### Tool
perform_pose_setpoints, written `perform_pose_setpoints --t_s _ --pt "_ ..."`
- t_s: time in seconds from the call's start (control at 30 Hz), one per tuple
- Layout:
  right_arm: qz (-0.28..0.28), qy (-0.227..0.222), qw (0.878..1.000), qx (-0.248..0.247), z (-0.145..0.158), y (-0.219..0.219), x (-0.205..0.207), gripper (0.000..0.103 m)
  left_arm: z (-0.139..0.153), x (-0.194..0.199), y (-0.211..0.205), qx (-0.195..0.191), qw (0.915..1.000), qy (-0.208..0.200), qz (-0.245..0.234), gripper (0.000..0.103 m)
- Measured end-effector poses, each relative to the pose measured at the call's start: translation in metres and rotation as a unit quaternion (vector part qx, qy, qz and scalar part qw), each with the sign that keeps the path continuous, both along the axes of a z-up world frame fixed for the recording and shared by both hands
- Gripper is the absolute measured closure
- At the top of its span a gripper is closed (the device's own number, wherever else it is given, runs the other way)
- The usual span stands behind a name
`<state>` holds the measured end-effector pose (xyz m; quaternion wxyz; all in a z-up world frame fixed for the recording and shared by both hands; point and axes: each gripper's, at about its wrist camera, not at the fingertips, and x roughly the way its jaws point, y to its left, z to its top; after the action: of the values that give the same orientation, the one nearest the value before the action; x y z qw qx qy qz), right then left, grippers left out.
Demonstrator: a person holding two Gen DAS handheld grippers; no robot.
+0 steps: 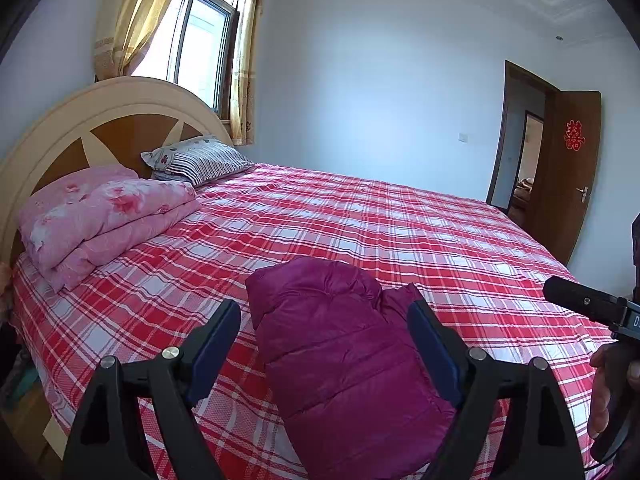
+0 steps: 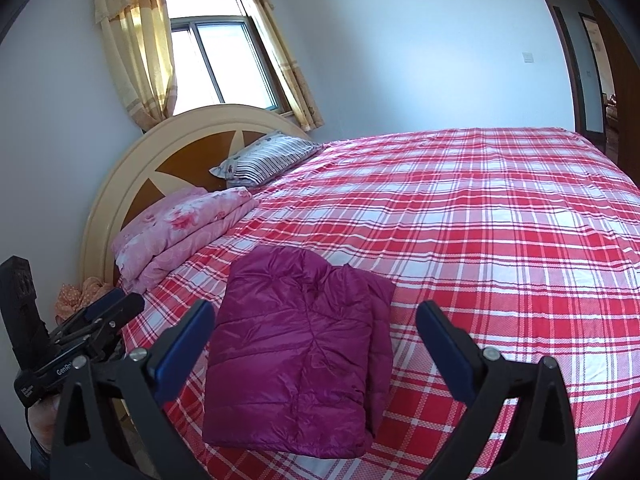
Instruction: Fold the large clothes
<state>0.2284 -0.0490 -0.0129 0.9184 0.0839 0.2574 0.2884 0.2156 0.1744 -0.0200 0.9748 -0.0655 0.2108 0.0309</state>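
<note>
A magenta quilted down jacket (image 1: 344,344) lies folded into a compact rectangle on the red-and-white plaid bed sheet (image 1: 360,216), near the bed's front edge. It also shows in the right wrist view (image 2: 296,356). My left gripper (image 1: 326,316) is open and empty, held above the jacket with a finger on each side. My right gripper (image 2: 316,316) is open and empty, held above the jacket's right part. The left gripper shows at the left of the right wrist view (image 2: 112,304). The right gripper's tip shows at the right of the left wrist view (image 1: 576,298).
A folded pink floral quilt (image 1: 100,220) and a striped pillow (image 1: 200,160) lie by the curved headboard (image 1: 100,112). A window with yellow curtains (image 1: 192,40) is behind it. An open brown door (image 1: 568,168) stands at the far right. The plaid sheet (image 2: 480,220) spreads wide beyond the jacket.
</note>
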Motion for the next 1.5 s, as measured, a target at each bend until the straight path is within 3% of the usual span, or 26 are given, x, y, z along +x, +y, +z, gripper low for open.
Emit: perform_pose_setpoints --t_s 0.6,0.87,1.0,1.5 --pt "-0.010 0.001 1.000 0.008 -0.003 -0.007 -0.002 0.000 -0.001 0.001 -0.004 0.007 1.0000 0.005 0.002 0.017" --pt "-0.014 -0.022 1.000 0.004 0.003 -0.005 -0.009 0.000 0.005 -0.003 -0.002 0.003 1.0000 -0.007 0.005 0.017" --pt "-0.011 -0.026 1.000 0.003 0.003 -0.004 -0.011 0.000 0.006 -0.002 -0.002 0.020 0.9996 -0.008 0.017 0.008" --pt "-0.003 -0.015 1.000 -0.003 -0.006 0.002 -0.010 0.000 0.005 -0.007 -0.001 0.039 0.9983 -0.028 0.032 0.007"
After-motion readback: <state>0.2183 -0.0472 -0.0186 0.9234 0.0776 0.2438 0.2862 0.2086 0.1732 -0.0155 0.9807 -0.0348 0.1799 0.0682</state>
